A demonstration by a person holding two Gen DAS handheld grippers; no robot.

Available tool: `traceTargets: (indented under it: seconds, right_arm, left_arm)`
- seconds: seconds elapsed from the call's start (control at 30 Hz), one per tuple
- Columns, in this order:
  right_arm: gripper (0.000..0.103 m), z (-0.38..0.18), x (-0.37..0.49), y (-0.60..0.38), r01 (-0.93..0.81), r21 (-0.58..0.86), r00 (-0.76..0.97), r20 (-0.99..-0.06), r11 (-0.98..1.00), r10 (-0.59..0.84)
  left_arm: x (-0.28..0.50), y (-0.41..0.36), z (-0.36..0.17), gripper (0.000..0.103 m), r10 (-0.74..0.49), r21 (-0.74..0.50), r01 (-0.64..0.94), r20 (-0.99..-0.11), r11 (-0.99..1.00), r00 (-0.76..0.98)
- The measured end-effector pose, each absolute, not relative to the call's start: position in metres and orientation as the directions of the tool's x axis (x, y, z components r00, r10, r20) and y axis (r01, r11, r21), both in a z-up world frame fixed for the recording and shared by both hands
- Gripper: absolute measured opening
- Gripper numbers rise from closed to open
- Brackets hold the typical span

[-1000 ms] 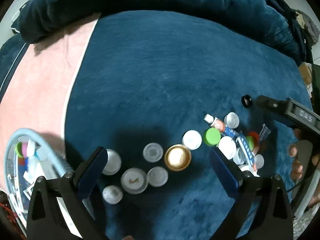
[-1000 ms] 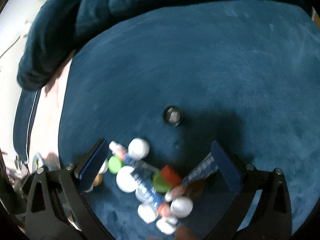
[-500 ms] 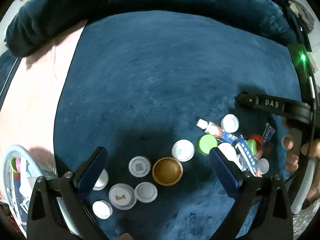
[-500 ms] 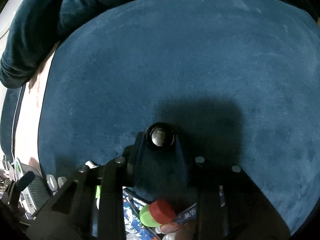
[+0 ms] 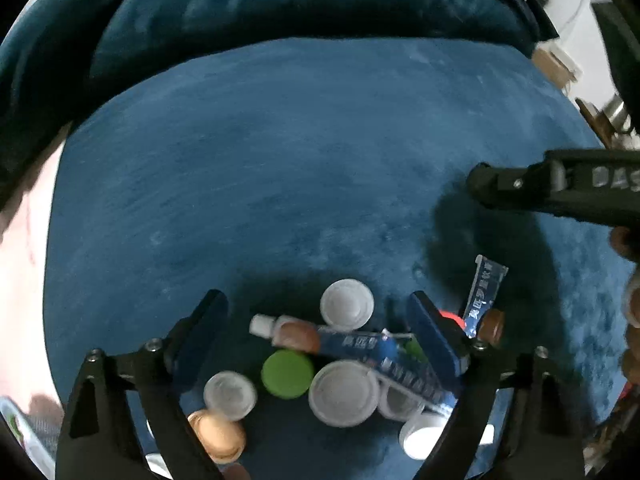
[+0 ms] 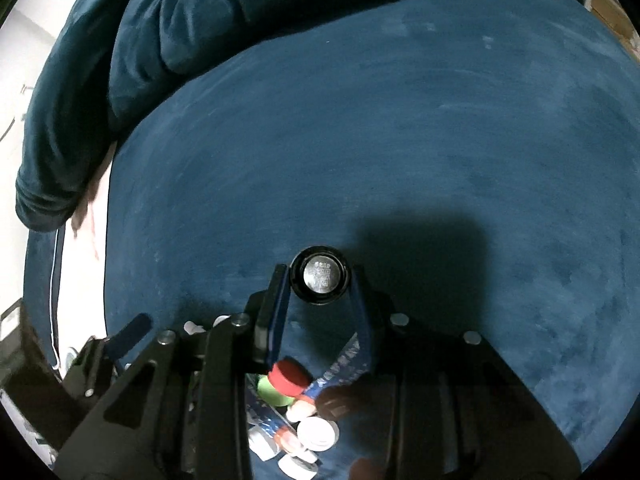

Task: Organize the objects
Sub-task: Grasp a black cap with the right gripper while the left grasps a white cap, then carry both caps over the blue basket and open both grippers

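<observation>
The small black cap [image 6: 320, 280] sits pinched betw. the pads of the right hand-held gripper [image 6: 320, 286], over the blue blanket [image 6: 400, 140]. Left hand-held gripper [image 5: 318, 326] is closing, w/ a white-capped tube [image 5: 298, 334] and a green cap [image 5: 287, 374] between its jaws, pads not touching them.

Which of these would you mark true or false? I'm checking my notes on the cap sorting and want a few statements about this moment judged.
1. The right hand-held gripper is clamped on a black cap. True.
2. A green cap lies between the fingers of the left hand-held gripper. True.
3. The left hand-held gripper is shut on the white cap. False: its jaws are closing but stand wide, pressing on nothing.
4. The caps lie on a wooden table. False: they lie on a blue plush cover.
5. The squeeze tube has a white cap end. True.
</observation>
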State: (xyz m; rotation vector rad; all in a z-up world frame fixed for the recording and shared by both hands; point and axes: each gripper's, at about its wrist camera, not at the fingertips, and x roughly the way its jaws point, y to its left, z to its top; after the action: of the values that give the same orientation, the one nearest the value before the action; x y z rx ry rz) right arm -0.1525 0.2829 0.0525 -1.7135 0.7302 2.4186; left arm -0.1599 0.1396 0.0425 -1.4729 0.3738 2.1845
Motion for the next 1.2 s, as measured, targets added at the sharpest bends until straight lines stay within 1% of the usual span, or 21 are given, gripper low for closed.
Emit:
traceTargets:
  seconds: [0.07,0.13,0.17,0.2,0.3,0.37,0.53,0.7,0.87,0.93,1.07,1.2]
  right_arm:
    - [0.031,0.052,-0.155,0.279,-0.341,0.327,-0.368,-0.909,-0.881,-0.195]
    - [0.031,0.052,-0.158,0.277,-0.338,0.326,-0.367,-0.91,-0.883,-0.195]
    - [0.031,0.051,-0.16,0.275,-0.337,0.324,-0.365,-0.91,-0.884,-0.194]
    - [0.031,0.051,-0.161,0.275,-0.335,0.322,-0.364,-0.911,-0.885,-0.193]
    - [0.031,0.051,-0.16,0.275,-0.328,0.314,-0.359,-0.914,-0.891,-0.191]
    - [0.031,0.052,-0.159,0.274,-0.322,0.312,-0.359,-0.914,-0.894,-0.19]
    - [0.031,0.06,-0.154,0.265,-0.311,0.323,-0.365,-0.909,-0.894,-0.202]
    - [0.031,0.081,-0.144,0.23,-0.235,0.348,-0.378,-0.893,-0.907,-0.245]
    - [0.031,0.113,-0.129,0.175,-0.12,0.376,-0.399,-0.866,-0.919,-0.302]
    - [0.031,0.126,-0.123,0.147,-0.057,0.386,-0.407,-0.851,-0.921,-0.332]
    - [0.031,0.145,-0.113,0.085,0.076,0.415,-0.404,-0.818,-0.907,-0.408]
    - [0.031,0.151,-0.103,0.032,0.195,0.431,-0.363,-0.803,-0.881,-0.473]
  left_arm:
    - [-0.163,0.144,0.033,0.085,0.224,-0.036,-0.539,-0.931,-0.841,-0.288]
    - [-0.164,0.146,0.023,0.072,0.223,-0.046,-0.556,-0.941,-0.83,-0.255]
    - [-0.164,0.146,0.02,0.052,0.218,-0.043,-0.562,-0.944,-0.826,-0.248]
    - [-0.164,0.146,0.018,0.04,0.214,-0.038,-0.567,-0.945,-0.823,-0.247]
    - [-0.167,0.137,0.023,0.031,0.234,-0.06,-0.552,-0.94,-0.832,-0.25]
    - [-0.169,0.125,0.032,0.031,0.266,-0.101,-0.526,-0.932,-0.844,-0.248]
    - [-0.169,0.088,0.064,0.031,0.284,-0.12,-0.475,-0.914,-0.872,-0.29]
    - [-0.16,0.038,0.107,0.031,0.275,-0.13,-0.386,-0.896,-0.913,-0.348]
    - [-0.134,-0.039,0.148,0.031,0.232,-0.142,-0.233,-0.877,-0.962,-0.422]
    - [-0.125,-0.072,0.162,0.031,0.177,-0.118,-0.153,-0.869,-0.981,-0.462]
    - [-0.106,-0.132,0.18,0.031,0.095,-0.104,-0.012,-0.855,-0.995,-0.51]
    - [-0.088,-0.187,0.182,0.031,0.033,-0.12,0.134,-0.854,-0.984,-0.519]
